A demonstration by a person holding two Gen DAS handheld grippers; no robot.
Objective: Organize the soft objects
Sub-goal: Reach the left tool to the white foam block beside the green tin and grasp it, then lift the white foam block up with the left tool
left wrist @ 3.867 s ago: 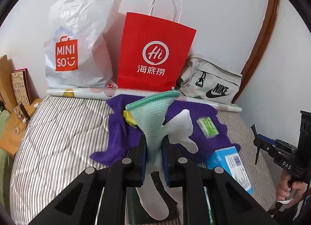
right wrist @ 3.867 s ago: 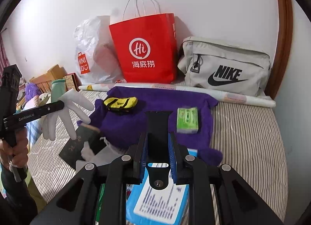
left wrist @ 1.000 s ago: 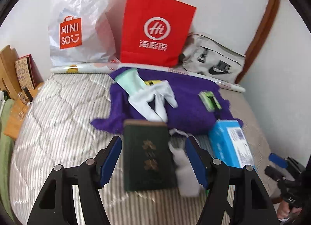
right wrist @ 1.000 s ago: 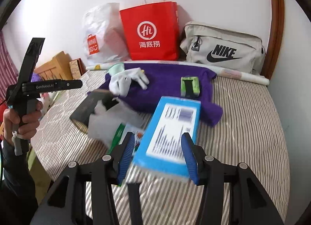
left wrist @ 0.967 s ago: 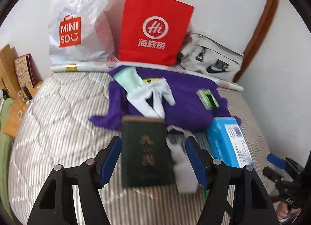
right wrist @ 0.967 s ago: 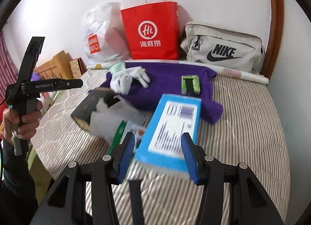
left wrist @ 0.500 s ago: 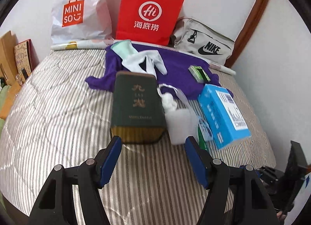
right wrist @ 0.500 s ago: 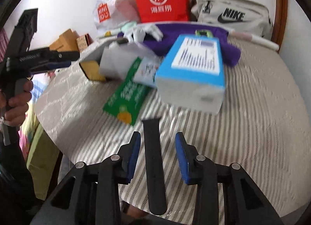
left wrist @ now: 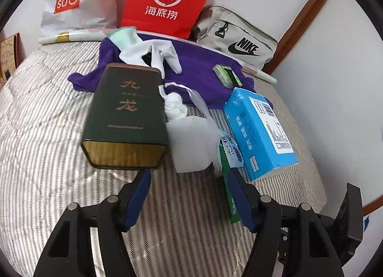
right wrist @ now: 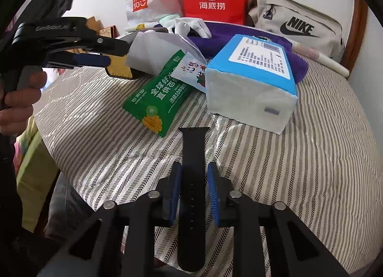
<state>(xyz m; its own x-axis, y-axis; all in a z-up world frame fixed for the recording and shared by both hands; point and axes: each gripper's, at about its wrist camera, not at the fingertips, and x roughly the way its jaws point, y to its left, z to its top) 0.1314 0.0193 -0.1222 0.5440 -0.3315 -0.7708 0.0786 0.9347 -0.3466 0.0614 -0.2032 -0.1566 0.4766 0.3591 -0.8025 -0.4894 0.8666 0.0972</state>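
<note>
On the striped bed (right wrist: 299,157), near its front edge, a black strap (right wrist: 193,155) lies flat between the fingers of the right gripper (right wrist: 193,176). The jaws stand a little apart, one pad on each side of the strap; whether either pad touches it cannot be told, and no pinch is evident.

Risks, as judged from this position:
- The strap is thin and lies flat against the cover. If the jaws close too high they may slide over it, or pinch the bedding with it.
- Its near end runs toward the bed edge beneath the gripper; a nudge could send it over the side.
- A blue tissue pack (right wrist: 253,80) and a green snack packet (right wrist: 158,95) sit just beyond the strap's far end, so a forward push could disturb them.

The left gripper (left wrist: 189,195) is spread wide and holds nothing. It hovers just short of a dark green box (left wrist: 126,114) and a white plastic bag (left wrist: 191,140); contact with either is not shown.

Soft items so far: a white glove (left wrist: 153,54) rests on a purple cloth (left wrist: 201,69) at the back of the bed.
</note>
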